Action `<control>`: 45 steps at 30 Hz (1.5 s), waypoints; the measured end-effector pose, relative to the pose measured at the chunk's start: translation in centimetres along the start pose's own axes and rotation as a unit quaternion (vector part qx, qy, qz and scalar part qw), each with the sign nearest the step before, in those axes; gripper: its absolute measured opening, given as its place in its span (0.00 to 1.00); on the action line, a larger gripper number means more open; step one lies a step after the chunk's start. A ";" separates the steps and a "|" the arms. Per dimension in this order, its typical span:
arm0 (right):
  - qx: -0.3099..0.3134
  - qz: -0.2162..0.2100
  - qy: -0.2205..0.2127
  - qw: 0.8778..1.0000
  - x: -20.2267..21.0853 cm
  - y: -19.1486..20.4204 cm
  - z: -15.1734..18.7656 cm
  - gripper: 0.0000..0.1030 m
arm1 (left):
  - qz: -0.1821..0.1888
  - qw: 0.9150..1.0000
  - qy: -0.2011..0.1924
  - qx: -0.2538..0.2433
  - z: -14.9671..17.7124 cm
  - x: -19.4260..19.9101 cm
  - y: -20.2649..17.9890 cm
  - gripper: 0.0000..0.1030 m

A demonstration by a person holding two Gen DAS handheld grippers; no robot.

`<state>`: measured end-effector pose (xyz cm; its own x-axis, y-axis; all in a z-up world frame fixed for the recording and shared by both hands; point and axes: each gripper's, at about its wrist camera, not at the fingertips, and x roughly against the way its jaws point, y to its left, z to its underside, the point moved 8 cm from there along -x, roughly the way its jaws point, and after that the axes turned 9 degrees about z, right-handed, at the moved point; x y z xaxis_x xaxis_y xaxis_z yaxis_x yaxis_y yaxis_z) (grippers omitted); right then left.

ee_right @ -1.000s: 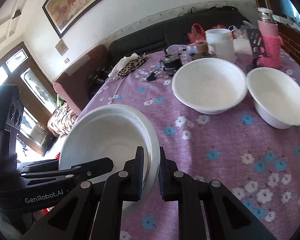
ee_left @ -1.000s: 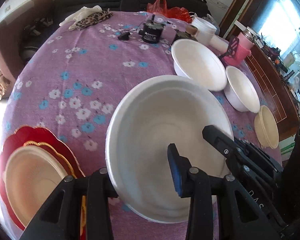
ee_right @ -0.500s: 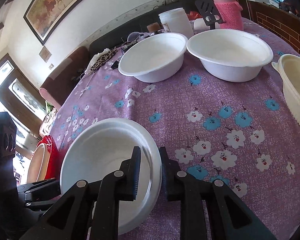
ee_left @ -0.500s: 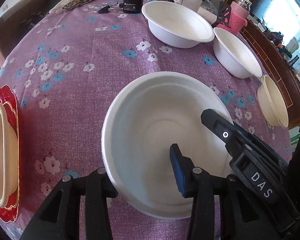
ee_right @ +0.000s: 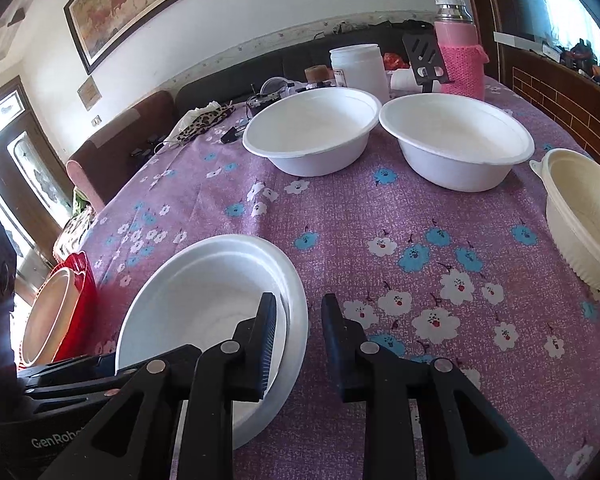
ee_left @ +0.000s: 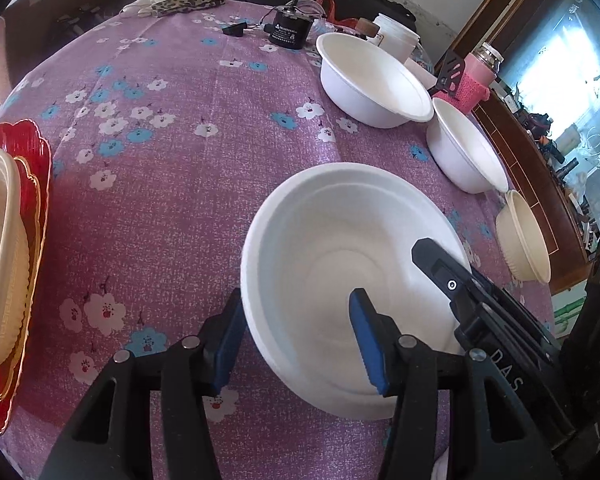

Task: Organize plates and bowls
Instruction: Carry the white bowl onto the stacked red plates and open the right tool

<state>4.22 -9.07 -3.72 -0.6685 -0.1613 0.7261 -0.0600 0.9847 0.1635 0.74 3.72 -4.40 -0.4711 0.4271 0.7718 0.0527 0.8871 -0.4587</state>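
A white bowl [ee_left: 340, 264] rests on the purple flowered tablecloth [ee_left: 172, 184], also in the right wrist view [ee_right: 204, 300]. My left gripper [ee_left: 296, 332] is open, its jaws on either side of the bowl's near rim. My right gripper [ee_right: 298, 336] is open, its jaws straddling the bowl's right rim. Two more white bowls [ee_right: 312, 132] [ee_right: 456, 140] and a cream bowl [ee_right: 584, 212] stand further back and right. A cream plate [ee_left: 0, 260] lies on a red plate [ee_left: 36, 152] at the left.
At the table's far side stand a white jar [ee_right: 358, 66], a pink-sleeved flask [ee_right: 458, 48], a black spatula [ee_right: 424, 60], a black round device [ee_left: 286, 32] and a leopard-print cloth [ee_left: 180, 0]. A dark sofa runs behind the table.
Both grippers have opened and let go of the white bowl, which now sits on the cloth. The left wrist view has shifted left, bringing the red plate stack closer.
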 end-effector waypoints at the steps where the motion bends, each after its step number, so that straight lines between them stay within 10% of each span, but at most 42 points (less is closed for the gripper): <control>1: 0.002 0.002 0.001 1.000 -0.1 0.0 0.0 0.24 | 0.001 1.000 0.000 0.003 0.0 0.0 0.2 0.49; 4: 0.000 0.007 0.011 1.000 -0.8 -0.2 0.1 0.24 | 0.000 1.000 -0.003 0.004 -0.3 0.0 0.3 0.49; 9: -0.004 0.008 0.018 1.000 -1.1 -0.4 0.5 0.24 | -0.023 1.000 -0.009 -0.016 -0.7 -0.6 0.6 0.14; 26: -0.015 -0.035 -0.019 0.999 1.9 2.1 -0.1 0.13 | 0.003 0.997 -0.071 0.004 -1.9 4.8 0.5 0.12; 45: 0.112 -0.143 0.016 0.983 2.1 23.9 -0.7 0.14 | -0.068 0.969 -0.200 0.129 -1.8 18.7 16.8 0.12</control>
<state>1.90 14.08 2.23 -0.5769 -0.4319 0.6933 -0.4061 0.8881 0.2154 -5.60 26.96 3.14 -0.7651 0.1618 0.6233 -0.2308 0.8347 -0.4999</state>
